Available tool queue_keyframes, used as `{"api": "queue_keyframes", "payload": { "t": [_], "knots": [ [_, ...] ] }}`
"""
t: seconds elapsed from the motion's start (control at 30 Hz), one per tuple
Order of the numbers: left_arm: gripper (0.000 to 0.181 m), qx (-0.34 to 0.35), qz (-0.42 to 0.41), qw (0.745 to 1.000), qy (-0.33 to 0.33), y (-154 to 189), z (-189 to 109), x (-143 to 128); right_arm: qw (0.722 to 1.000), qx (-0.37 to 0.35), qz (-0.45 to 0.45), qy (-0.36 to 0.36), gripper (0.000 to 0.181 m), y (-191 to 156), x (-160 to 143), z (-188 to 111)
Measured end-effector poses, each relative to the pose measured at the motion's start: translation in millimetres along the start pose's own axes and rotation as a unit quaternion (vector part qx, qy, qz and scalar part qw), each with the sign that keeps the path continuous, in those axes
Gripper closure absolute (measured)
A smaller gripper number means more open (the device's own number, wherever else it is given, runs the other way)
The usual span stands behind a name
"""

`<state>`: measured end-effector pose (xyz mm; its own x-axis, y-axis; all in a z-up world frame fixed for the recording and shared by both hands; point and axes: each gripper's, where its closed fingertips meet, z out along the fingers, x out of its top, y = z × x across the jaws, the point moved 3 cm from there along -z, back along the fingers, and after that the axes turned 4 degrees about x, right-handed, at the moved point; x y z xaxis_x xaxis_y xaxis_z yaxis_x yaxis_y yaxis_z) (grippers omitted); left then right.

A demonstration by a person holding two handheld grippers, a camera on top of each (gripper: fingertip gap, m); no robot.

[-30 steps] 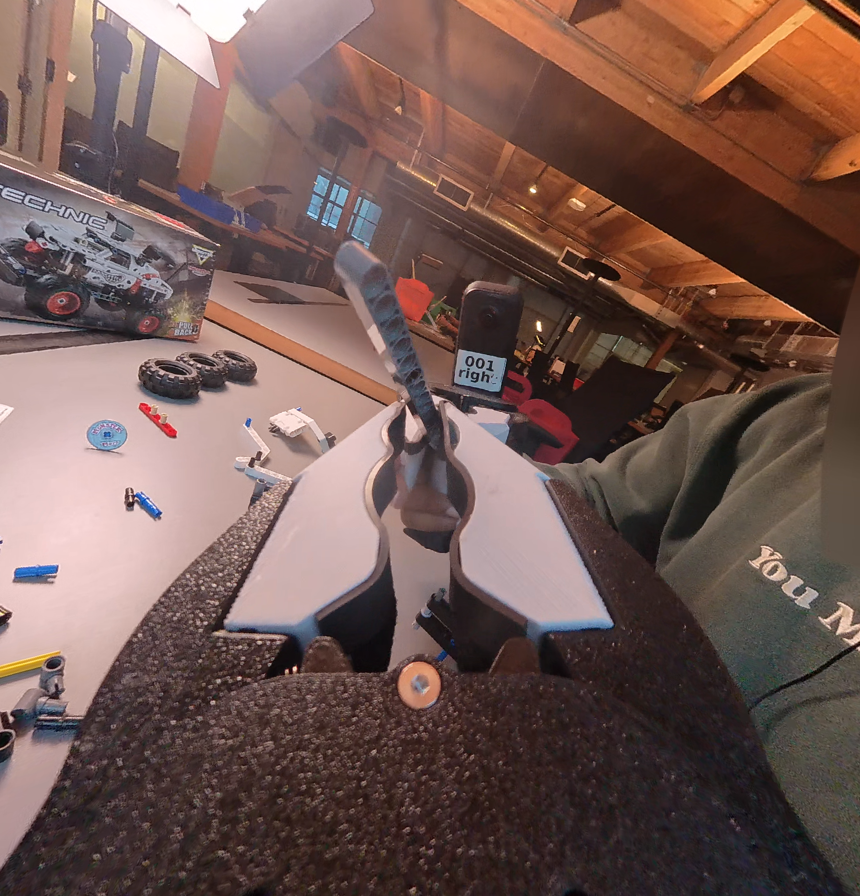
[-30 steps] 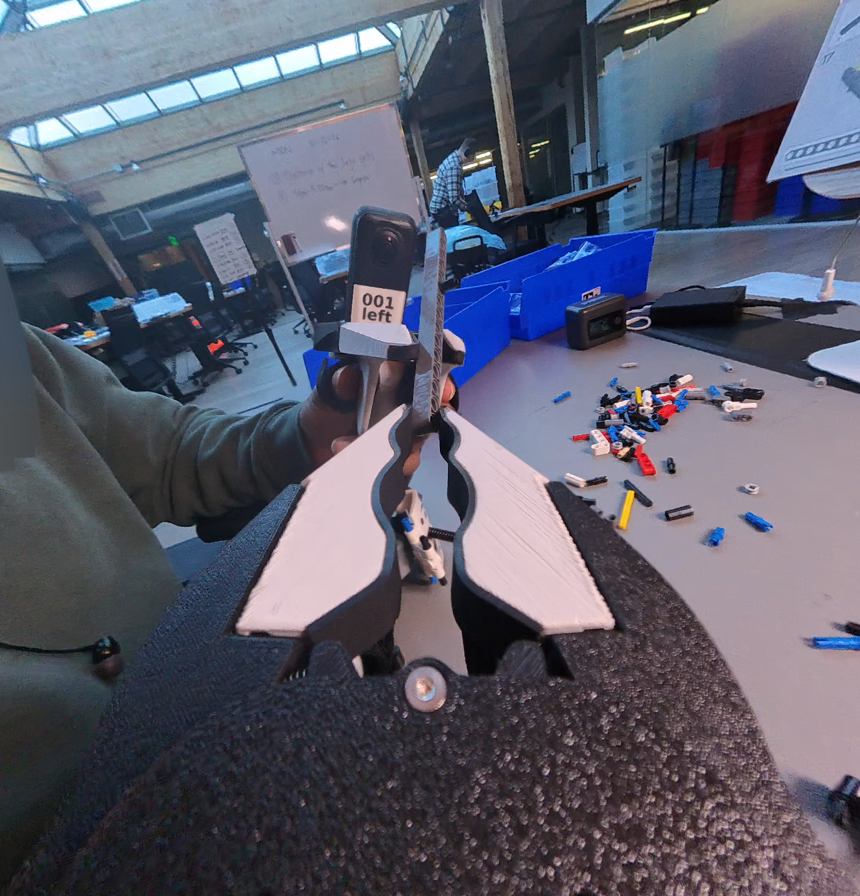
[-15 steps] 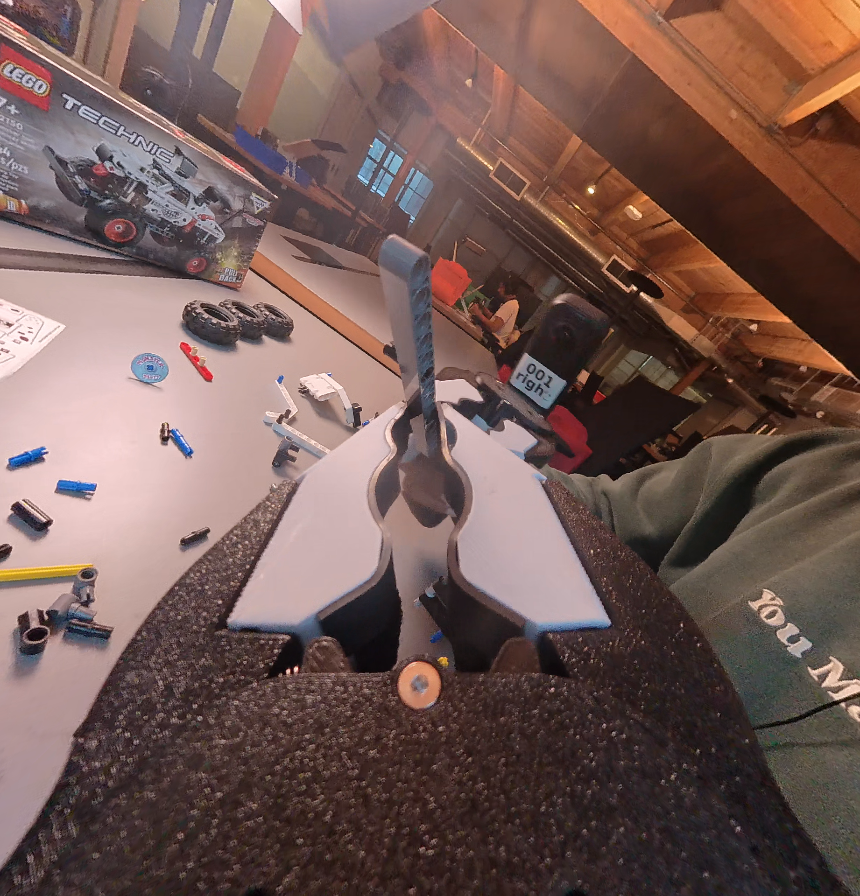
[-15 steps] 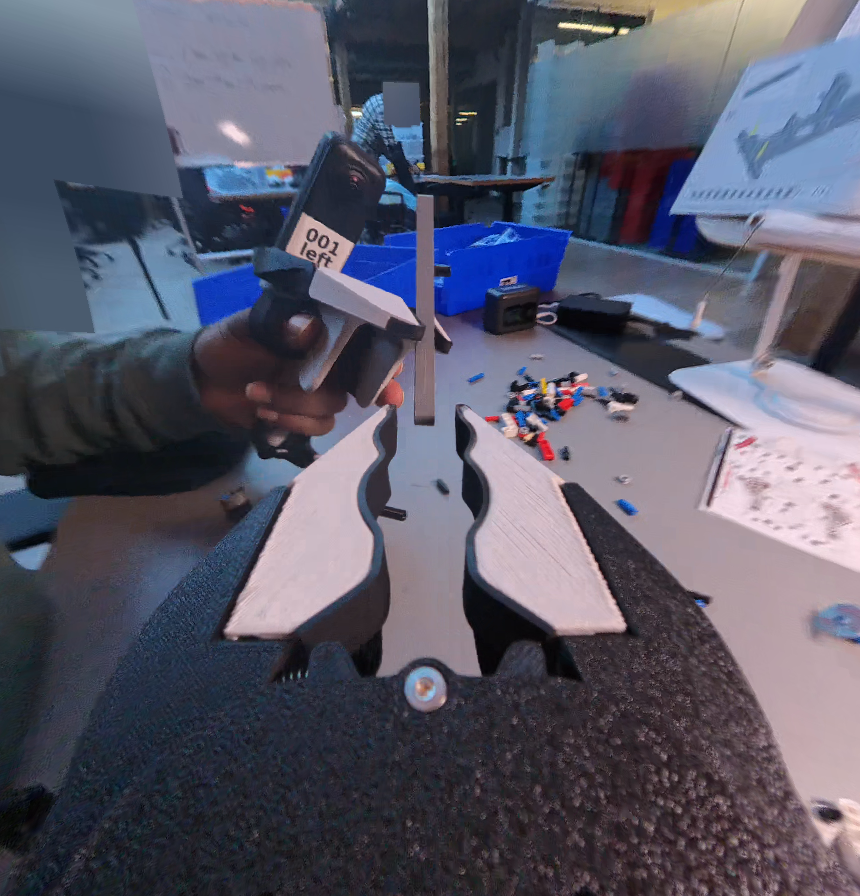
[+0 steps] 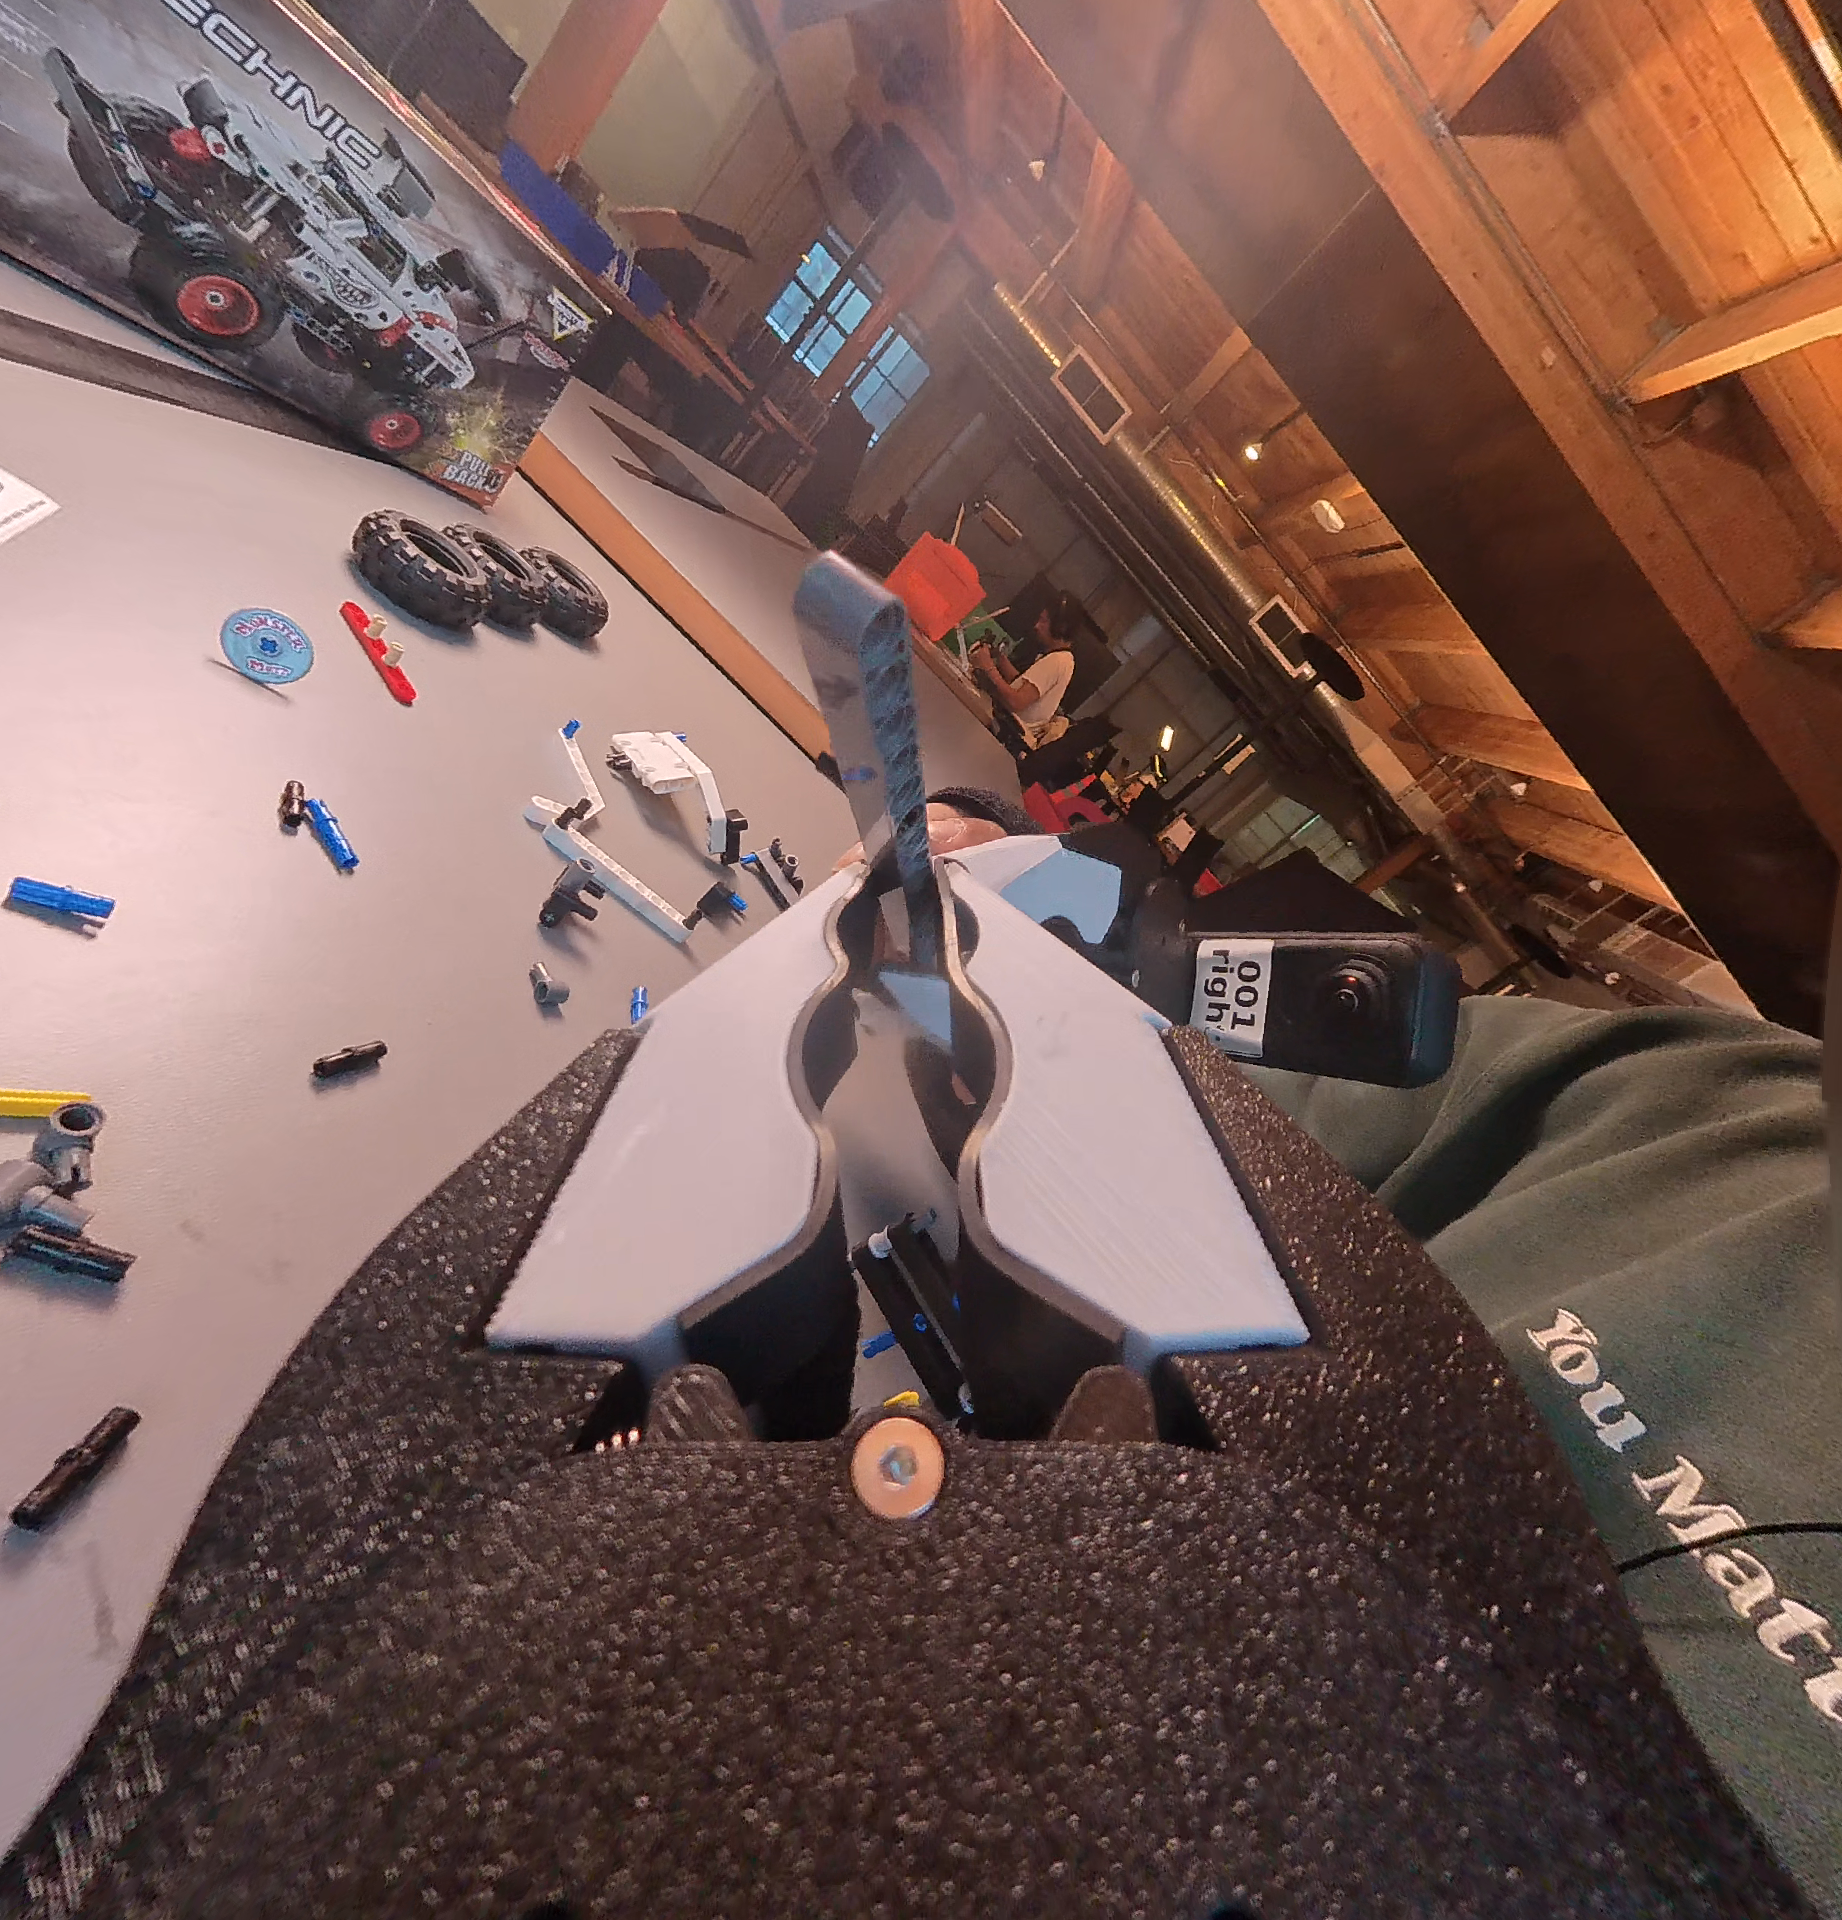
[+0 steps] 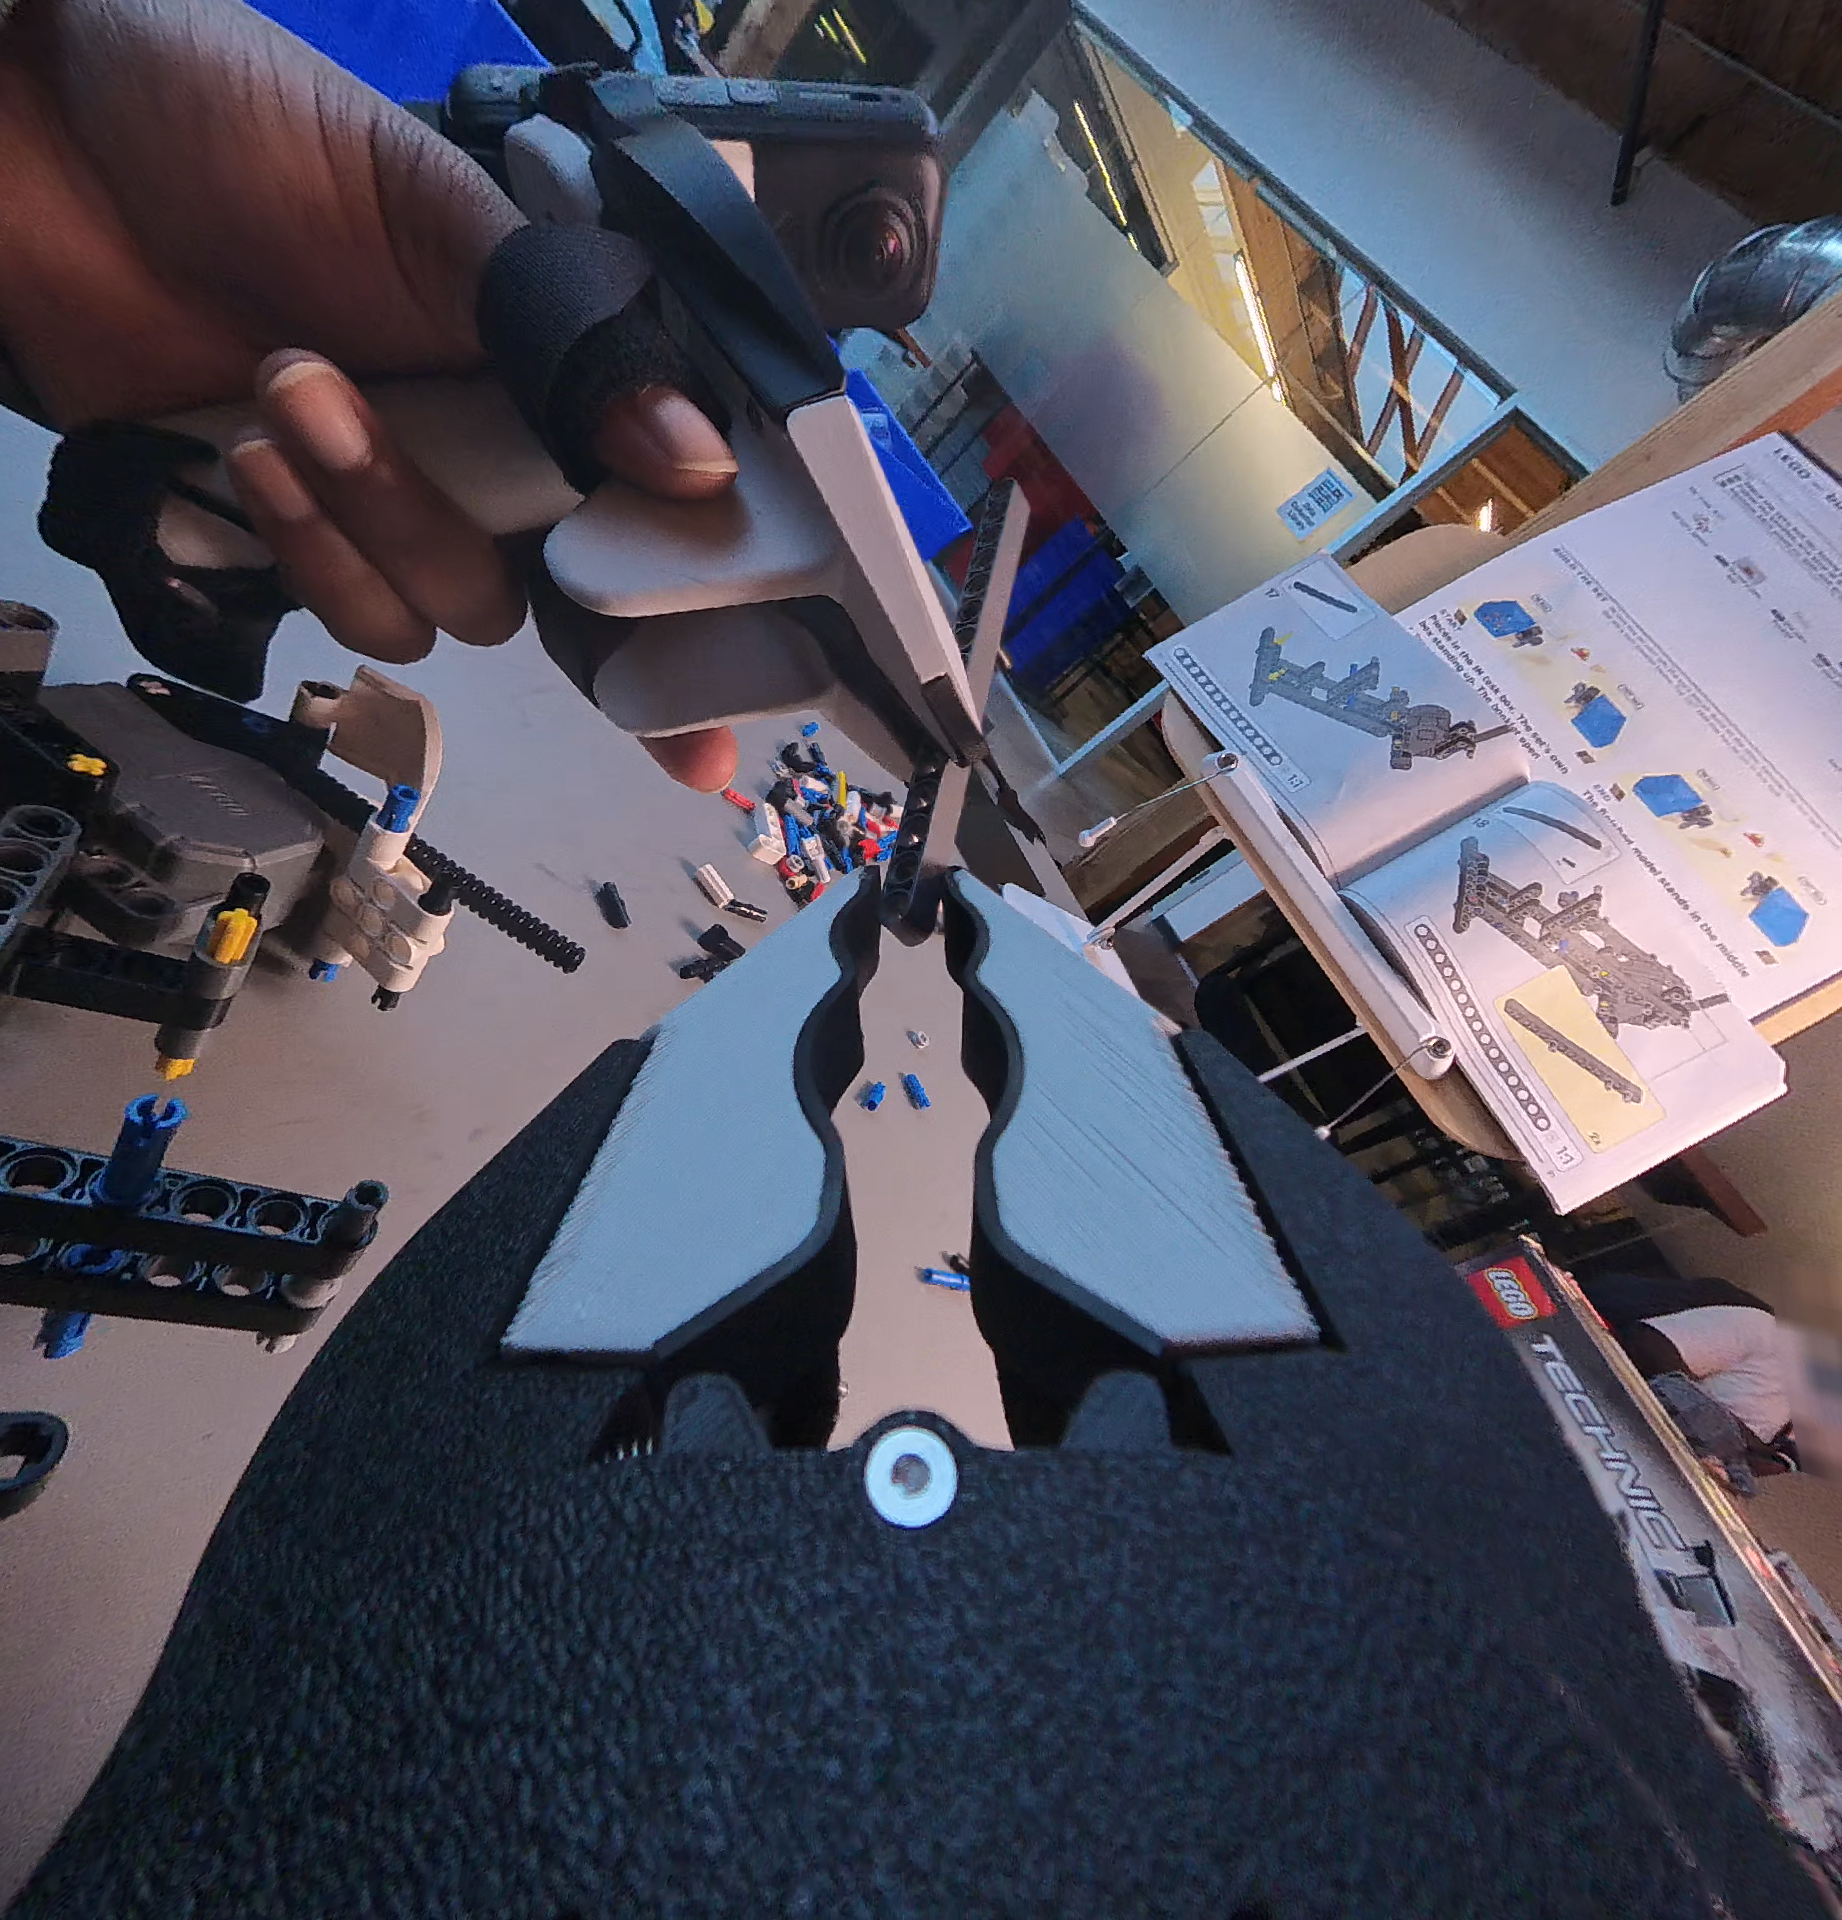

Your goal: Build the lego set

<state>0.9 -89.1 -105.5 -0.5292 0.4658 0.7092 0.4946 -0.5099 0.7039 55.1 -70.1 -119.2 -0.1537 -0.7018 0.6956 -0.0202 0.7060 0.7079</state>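
Note:
A long grey lego beam (image 5: 865, 707) with a row of holes stands up from my left gripper (image 5: 901, 888), which is shut on its middle. In the right wrist view the same beam (image 6: 917, 821) runs down from the left gripper (image 6: 964, 727) to my right gripper (image 6: 909, 894), whose tips are closed on the beam's lower end. A person's hand (image 6: 325, 343) holds the left gripper. A partly built grey and black chassis (image 6: 169, 831) lies on the table at the left.
An open instruction booklet (image 6: 1519, 831) rests on a stand at the right, above the set's box (image 6: 1623, 1455). A pile of loose parts (image 6: 823, 821) lies ahead. Three black tyres (image 5: 481, 577), white pieces (image 5: 626, 831) and scattered pins lie on the grey table (image 5: 169, 935). Left and right tips are no more than a few centimetres apart.
Half a second ago my right gripper was open and clear of the beam. Now it is closed on the beam's lower end. My left gripper has kept hold, and both grippers have tilted.

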Motion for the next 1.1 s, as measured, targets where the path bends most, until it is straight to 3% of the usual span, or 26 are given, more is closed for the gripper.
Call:
{"api": "queue_keyframes", "payload": {
  "t": [0.2, 0.47, 0.6, 0.83, 1.1],
  "knots": [
    [0.170, -0.011, 0.004, 1.000, 0.009, 0, 0, 1, 0.988, 0.048, 0.146, 0.029, 0.172, 4, -1, -2],
    [0.158, -0.015, 0.098, 0.995, 0.017, 9, -8, 10, 0.912, 0.152, 0.365, 0.111, 0.172, 11, 9, -12],
    [0.158, -0.018, 0.148, 0.989, 0.013, 15, -10, 10, 0.878, 0.189, 0.420, 0.131, 0.172, 12, 12, -16],
    [0.168, -0.059, 0.149, 0.987, 0.005, 25, -10, 6, 0.829, 0.244, 0.481, 0.150, 0.172, 8, 14, -19],
    [0.174, -0.039, 0.131, 0.991, 0.000, 18, -10, 4, 0.836, 0.232, 0.481, 0.128, 0.173, 4, 5, -14]
  ]
}}
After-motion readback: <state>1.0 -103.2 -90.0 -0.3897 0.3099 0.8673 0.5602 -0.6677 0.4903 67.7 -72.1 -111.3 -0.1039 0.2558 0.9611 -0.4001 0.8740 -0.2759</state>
